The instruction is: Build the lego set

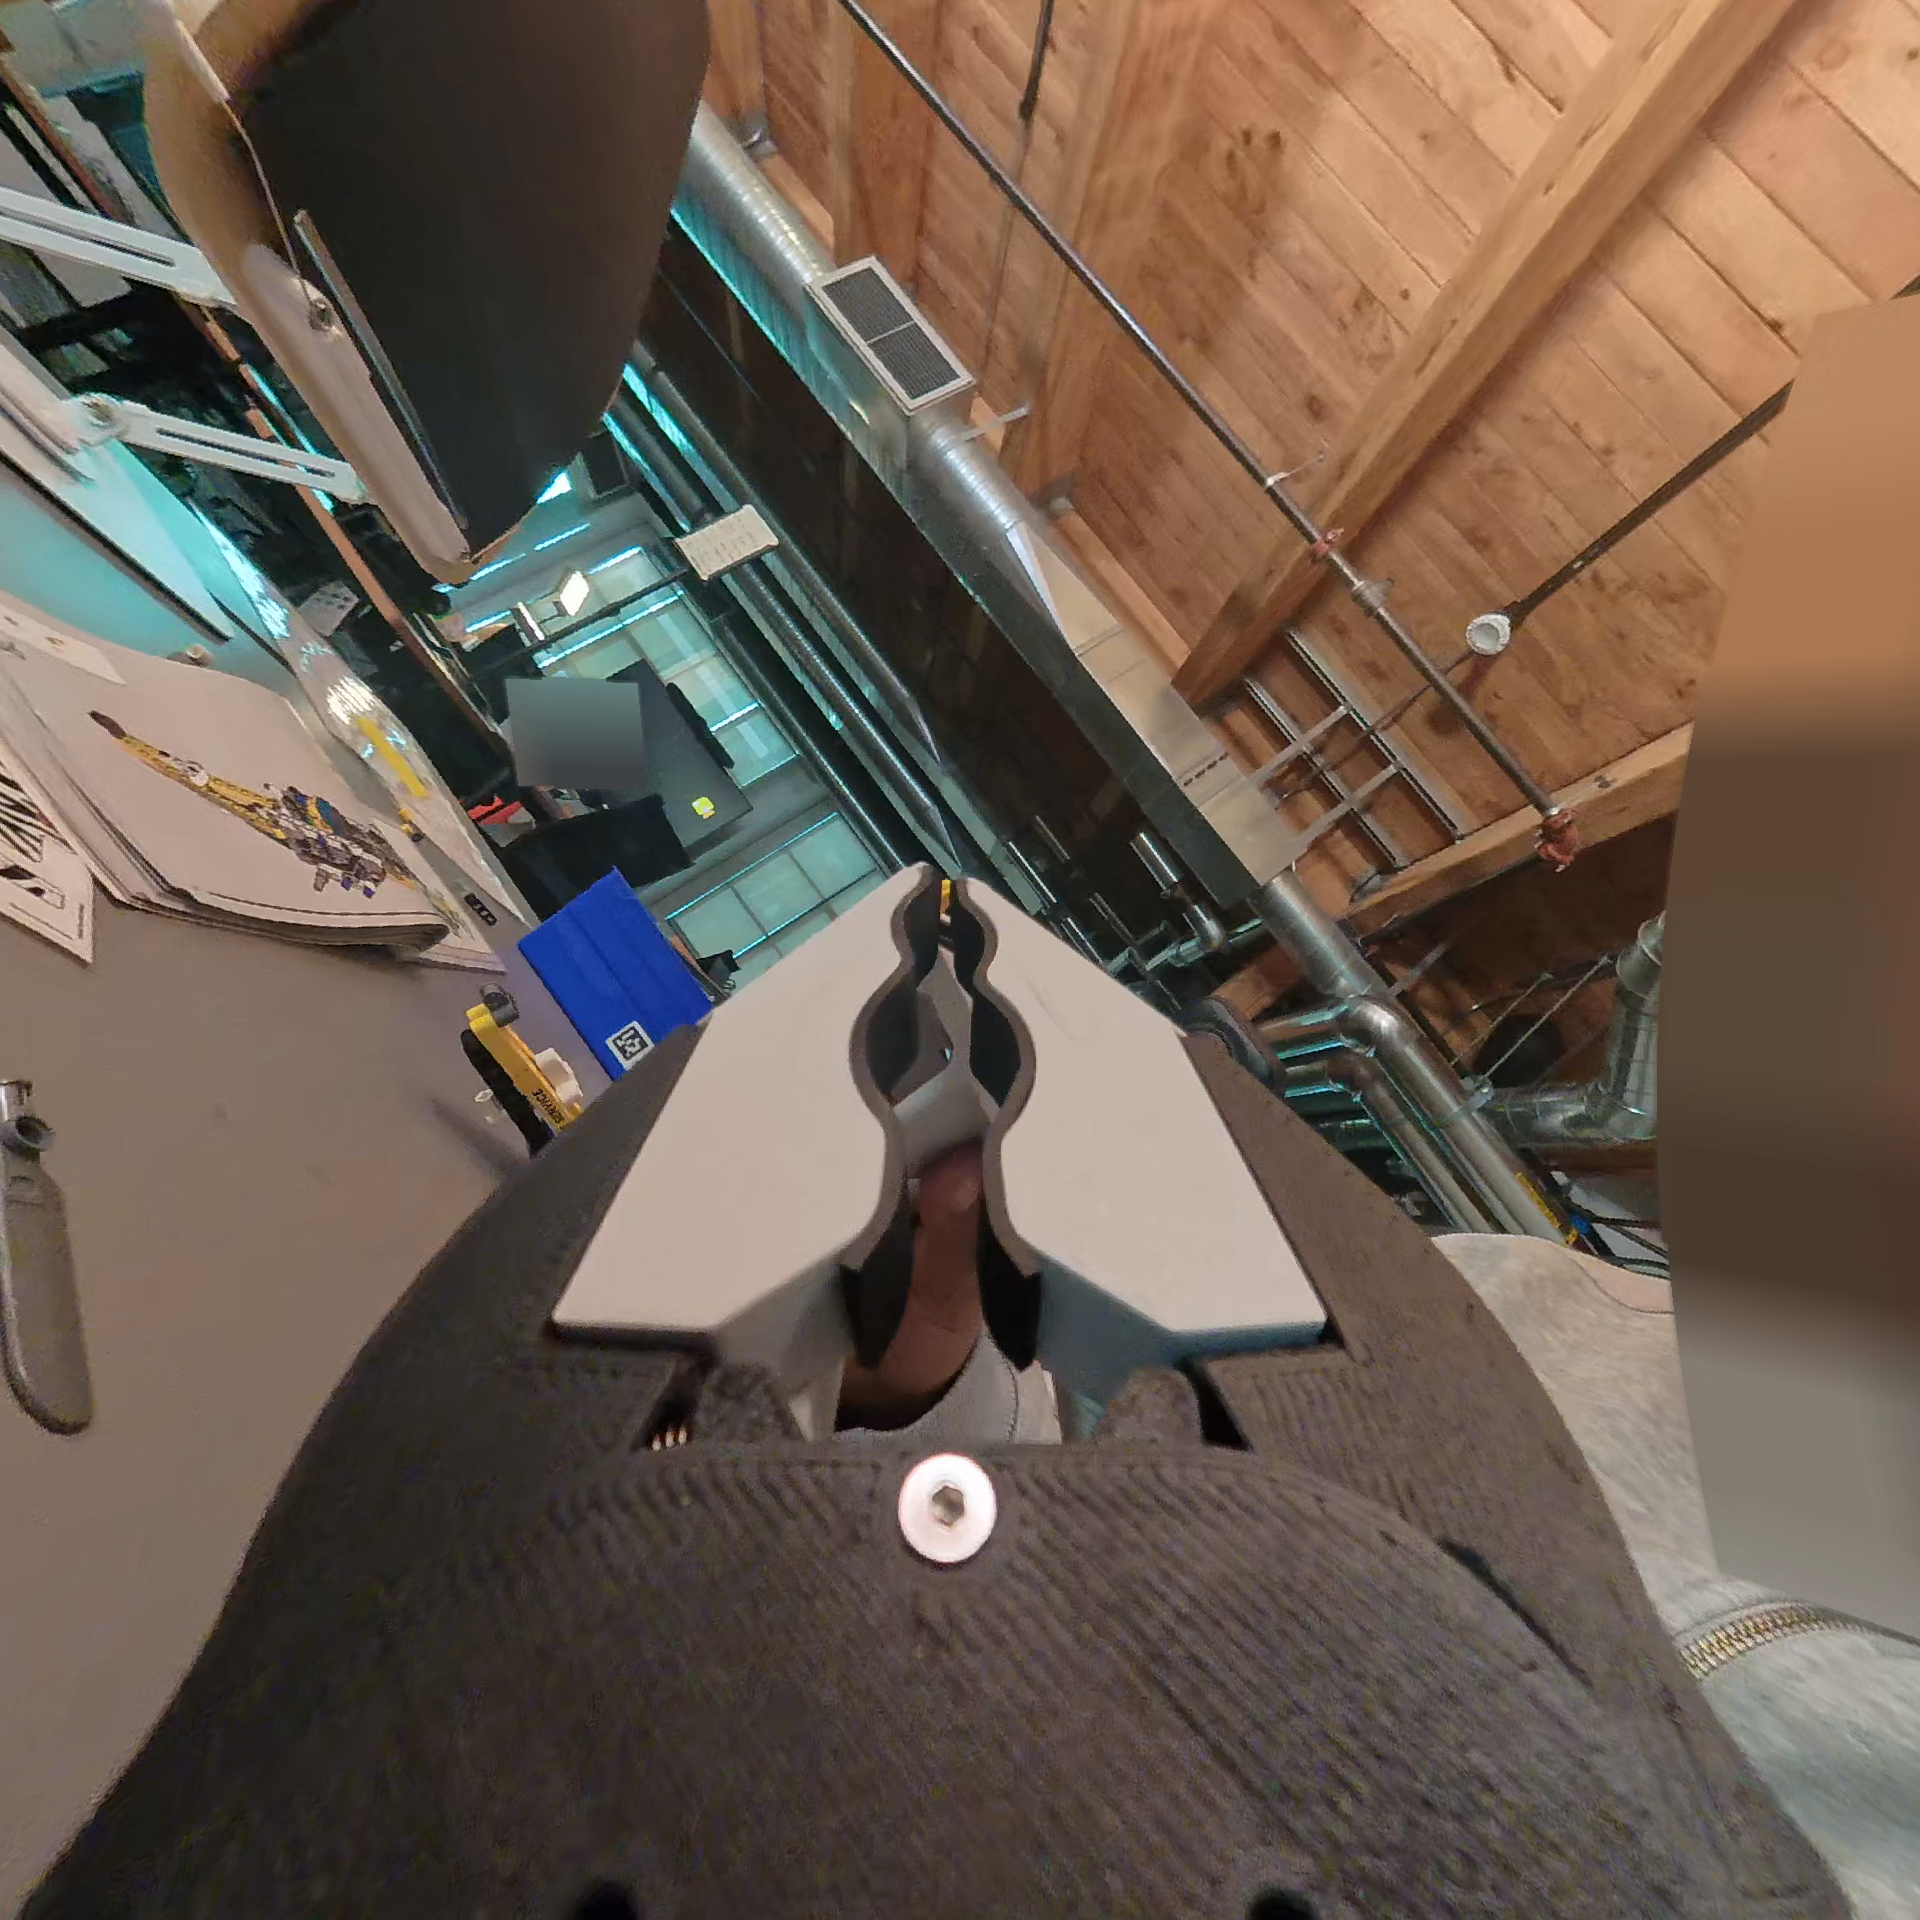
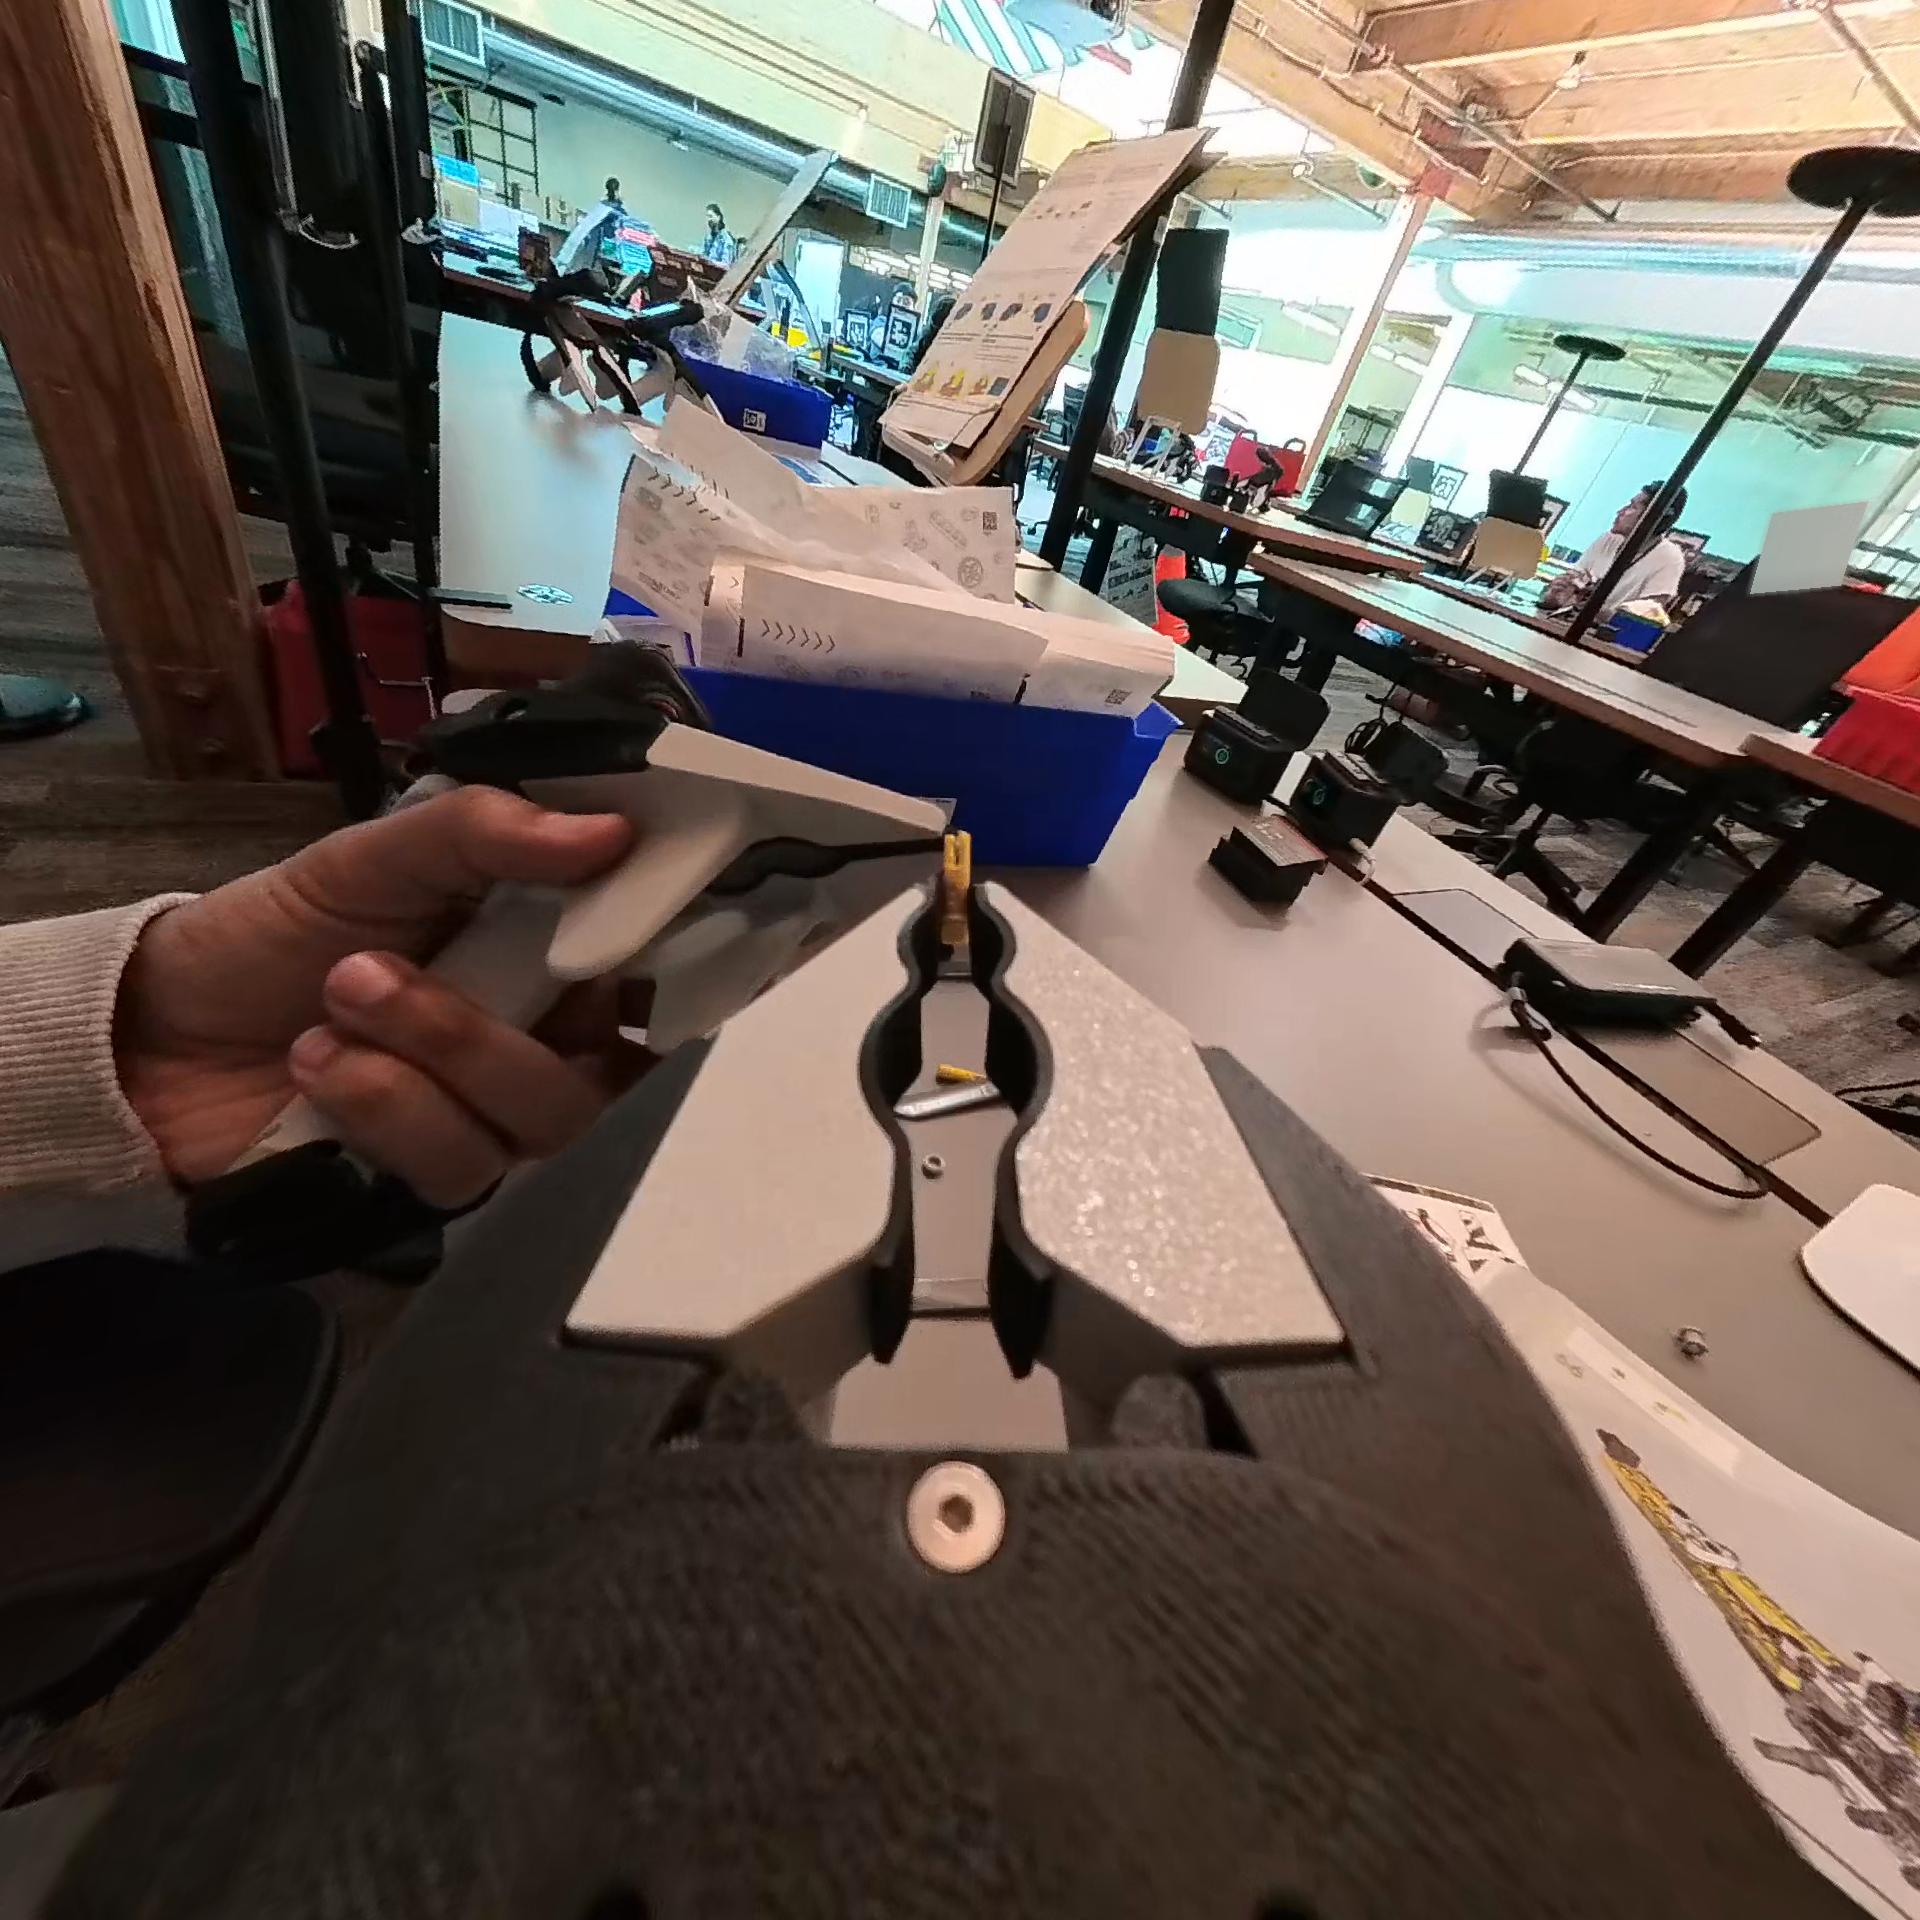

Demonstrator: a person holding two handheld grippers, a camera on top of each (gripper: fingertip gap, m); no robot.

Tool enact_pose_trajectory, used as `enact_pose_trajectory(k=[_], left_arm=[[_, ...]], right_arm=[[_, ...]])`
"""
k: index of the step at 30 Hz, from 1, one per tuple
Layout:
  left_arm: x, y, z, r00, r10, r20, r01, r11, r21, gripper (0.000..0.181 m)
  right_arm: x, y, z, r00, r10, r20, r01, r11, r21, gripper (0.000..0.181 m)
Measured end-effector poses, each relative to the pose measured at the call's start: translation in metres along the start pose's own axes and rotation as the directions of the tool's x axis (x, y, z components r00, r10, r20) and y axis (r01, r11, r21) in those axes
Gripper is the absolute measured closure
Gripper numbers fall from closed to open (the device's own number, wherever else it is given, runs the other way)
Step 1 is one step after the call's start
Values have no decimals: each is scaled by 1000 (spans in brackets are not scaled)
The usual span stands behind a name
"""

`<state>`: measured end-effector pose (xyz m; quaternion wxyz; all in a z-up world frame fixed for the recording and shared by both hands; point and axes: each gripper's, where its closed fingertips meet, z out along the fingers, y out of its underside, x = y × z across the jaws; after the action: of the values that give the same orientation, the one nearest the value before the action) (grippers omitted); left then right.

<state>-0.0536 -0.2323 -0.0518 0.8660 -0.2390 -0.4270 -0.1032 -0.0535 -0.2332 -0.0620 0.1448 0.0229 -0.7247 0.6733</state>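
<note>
Grey table [image 2: 1299,997], blue bin [image 2: 935,769] near edge

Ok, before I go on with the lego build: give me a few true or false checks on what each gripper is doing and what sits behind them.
1. The right gripper pinches a small yellow piece at its fingertips. True.
2. The left gripper reaches that yellow piece with its tips. True.
3. The blue bin behind the grippers is empty. False: it is stuffed with white paper bags.
4. The left gripper lies on the table unattended. False: a hand holds it in the air.
5. A loose yellow pin lies on the table below the right gripper. True.
</note>
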Motion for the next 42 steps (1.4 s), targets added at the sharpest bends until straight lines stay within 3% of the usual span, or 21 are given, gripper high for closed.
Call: enact_pose_trajectory(k=[8, 11, 12, 14, 16, 19, 22, 29, 32, 37, 42], left_arm=[[5, 7, 3, 1000, 3, -15, -4, 998, -55, 176], [5, -2, -1, 1000, -6, -25, 6, 1000, -3, 166], [5, -6, -2, 1000, 25, -16, -25, 999, 25, 166], [5, -5, 0, 983, 179, 47, -180, 983, 29, 164], [2, 5, 6, 909, 391, 148, -385, 921, -63, 160], [2, 8, 9, 696, 669, 262, -651, 741, -162, 155], [9, 8, 10, 552, 784, 285, -770, 610, -185, 156], [10, 10, 12, 497, 822, 277, -799, 558, -223, 178], [12, 12, 12, 470, 844, 259, -815, 528, -238, 179], [15, 19, 13, 465, 861, 206, -824, 506, -256, 179], [11, 39, 16, 403, 910, 100, -848, 412, -334, 175]], right_arm=[[3, 5, 1, 1000, 15, 8, -15, 1000, -15, 179], [10, -10, -5, 966, 250, 67, -255, 963, 91, 179], [15, -14, -7, 907, 406, 110, -417, 902, 109, 179], [21, -20, -8, 681, 693, 235, -725, 683, 87, 179], [25, -25, -9, 500, 812, 301, -859, 508, 59, 179], [20, -29, -7, 446, 843, 302, -885, 465, 10, 180], [12, -28, -4, 375, 873, 311, -910, 411, -57, 179], [4, -18, -3, 226, 917, 329, -947, 285, -145, 179], [4, -18, -6, 215, 919, 332, -940, 286, -184, 176], [34, -17, -20, 345, 901, 263, -917, 384, -113, 159], [5, -7, -33, 368, 893, 261, -804, 446, -393, 160]])
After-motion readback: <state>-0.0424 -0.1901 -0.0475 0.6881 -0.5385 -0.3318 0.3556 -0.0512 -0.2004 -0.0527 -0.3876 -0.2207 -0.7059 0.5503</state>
